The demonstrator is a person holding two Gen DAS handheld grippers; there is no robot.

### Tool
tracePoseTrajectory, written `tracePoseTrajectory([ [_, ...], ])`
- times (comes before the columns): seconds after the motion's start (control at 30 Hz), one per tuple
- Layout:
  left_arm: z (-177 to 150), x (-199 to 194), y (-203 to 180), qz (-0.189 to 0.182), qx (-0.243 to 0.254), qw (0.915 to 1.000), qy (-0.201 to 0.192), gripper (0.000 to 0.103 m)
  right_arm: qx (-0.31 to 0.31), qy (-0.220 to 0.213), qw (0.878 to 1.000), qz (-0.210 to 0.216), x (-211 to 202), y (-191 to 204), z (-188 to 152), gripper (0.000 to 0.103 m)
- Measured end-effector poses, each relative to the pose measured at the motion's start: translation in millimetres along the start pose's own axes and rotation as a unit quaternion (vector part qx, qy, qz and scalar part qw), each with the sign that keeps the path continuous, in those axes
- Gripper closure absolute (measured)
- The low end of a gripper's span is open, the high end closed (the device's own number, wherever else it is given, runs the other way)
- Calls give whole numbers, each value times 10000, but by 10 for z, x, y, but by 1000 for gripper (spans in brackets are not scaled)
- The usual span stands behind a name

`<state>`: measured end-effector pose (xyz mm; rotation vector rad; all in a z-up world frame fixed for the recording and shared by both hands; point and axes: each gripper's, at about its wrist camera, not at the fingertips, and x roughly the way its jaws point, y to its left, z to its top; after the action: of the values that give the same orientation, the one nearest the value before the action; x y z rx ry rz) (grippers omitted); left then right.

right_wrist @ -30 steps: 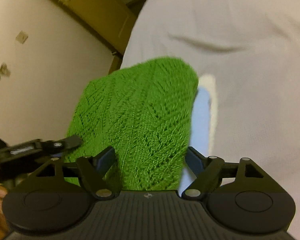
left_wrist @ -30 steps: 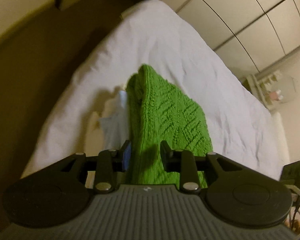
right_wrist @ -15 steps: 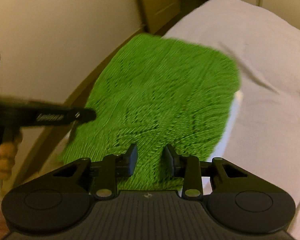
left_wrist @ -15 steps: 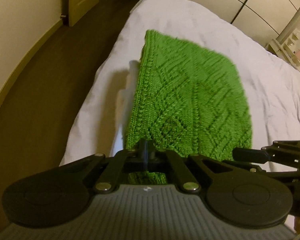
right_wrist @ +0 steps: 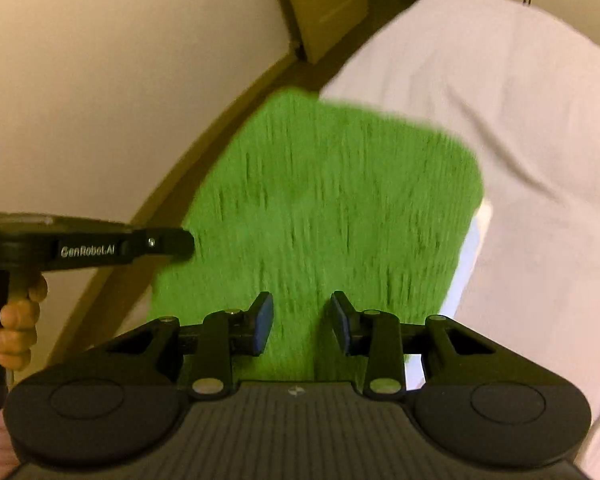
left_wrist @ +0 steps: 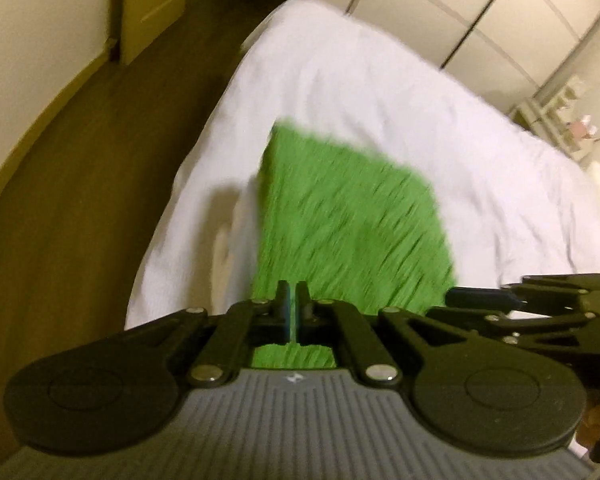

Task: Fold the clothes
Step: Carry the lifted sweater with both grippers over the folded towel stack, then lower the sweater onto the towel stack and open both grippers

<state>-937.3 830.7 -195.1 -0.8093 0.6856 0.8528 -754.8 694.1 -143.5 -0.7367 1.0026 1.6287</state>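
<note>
My left gripper (left_wrist: 292,304) is clenched on the green knitted garment's (left_wrist: 352,224) near edge. My right gripper (right_wrist: 300,320) grasps that edge too, over the white bed sheet (right_wrist: 520,120).

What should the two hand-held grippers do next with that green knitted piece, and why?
Probably lift the near edge and carry it toward the far edge, folding the piece over. The left hand-held gripper is shut on the near hem of the green knit, the right hand-held gripper has fabric bunched between its pads, and the knit lies spread over the white bed.
</note>
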Motion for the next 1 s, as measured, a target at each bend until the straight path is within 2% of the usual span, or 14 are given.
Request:
tracePoseTrajectory([
  [0.13,349,118,-118,-62,416,9988,-251,103,122,-394,9990,-166,-27,-87,302,66],
  [0.23,472,458,-57,35,466,9989,-4,103,351,-508,9974,-382,166,-257,509,66],
  [0.3,450,644,10,156,440,9987,192,103,538,-442,9969,-374,366,-378,572,66],
  [0.37,365,728,77,180,416,9987,212,103,584,-204,9975,-333,584,-434,565,65],
  [0.43,280,808,143,201,392,9988,225,102,510,-29,9982,-302,767,-405,515,65],
  [0.6,195,861,299,173,211,9994,210,100,86,-11,9987,-508,956,-231,505,64],
  [0.7,204,777,270,125,140,9997,157,101,183,-92,9992,-339,864,-242,476,62],
  [0.77,200,633,204,106,97,9999,58,101,441,-323,9985,-78,693,-358,423,55],
  [0.83,179,481,137,115,71,9999,-44,102,575,-589,9966,-13,458,-397,296,55],
  [1.0,5,67,-113,-9,233,9996,-187,102,464,-556,9973,130,62,-329,-97,55],
])
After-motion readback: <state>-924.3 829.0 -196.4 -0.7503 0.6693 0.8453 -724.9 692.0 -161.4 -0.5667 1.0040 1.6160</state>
